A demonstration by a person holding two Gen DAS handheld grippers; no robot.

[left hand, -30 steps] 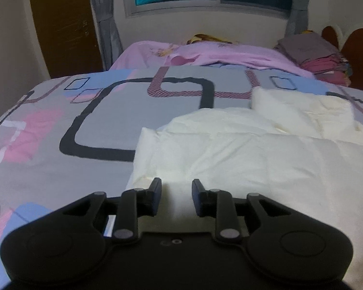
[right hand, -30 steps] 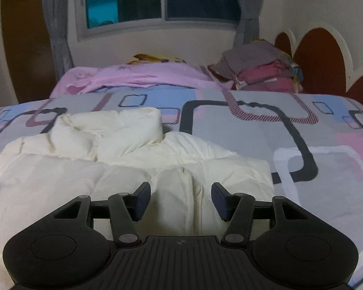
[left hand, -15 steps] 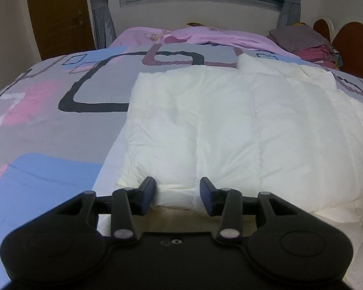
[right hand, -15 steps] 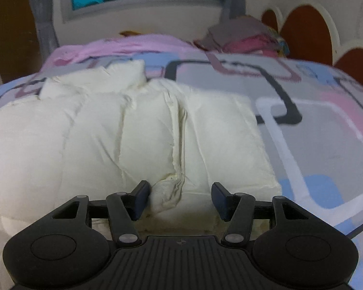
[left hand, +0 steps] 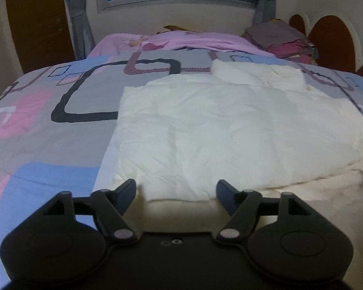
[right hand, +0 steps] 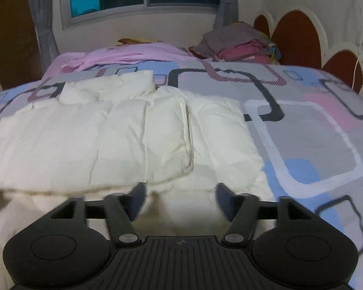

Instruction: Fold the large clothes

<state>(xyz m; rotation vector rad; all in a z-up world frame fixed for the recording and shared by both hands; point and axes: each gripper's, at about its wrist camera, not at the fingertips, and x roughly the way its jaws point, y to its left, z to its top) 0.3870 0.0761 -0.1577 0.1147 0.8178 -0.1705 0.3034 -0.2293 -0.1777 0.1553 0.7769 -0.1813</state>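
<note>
My left gripper (left hand: 176, 189) and my right gripper (right hand: 180, 194) are both opening wide, with nothing pinched in them. The puffy white jacket (left hand: 230, 130) lies folded on the bed (left hand: 48, 125), just past my fingers.

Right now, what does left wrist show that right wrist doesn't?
Left wrist only: the puffy cream padded jacket's left edge and the left hand-held gripper, jaws opening, nothing pinched.

Right wrist only: the jacket's right edge, the white hanging cord and the right hand-held gripper, jaws opening.

Both: the patterned grey bedspread, pink blanket, folded clothes pile.
</note>
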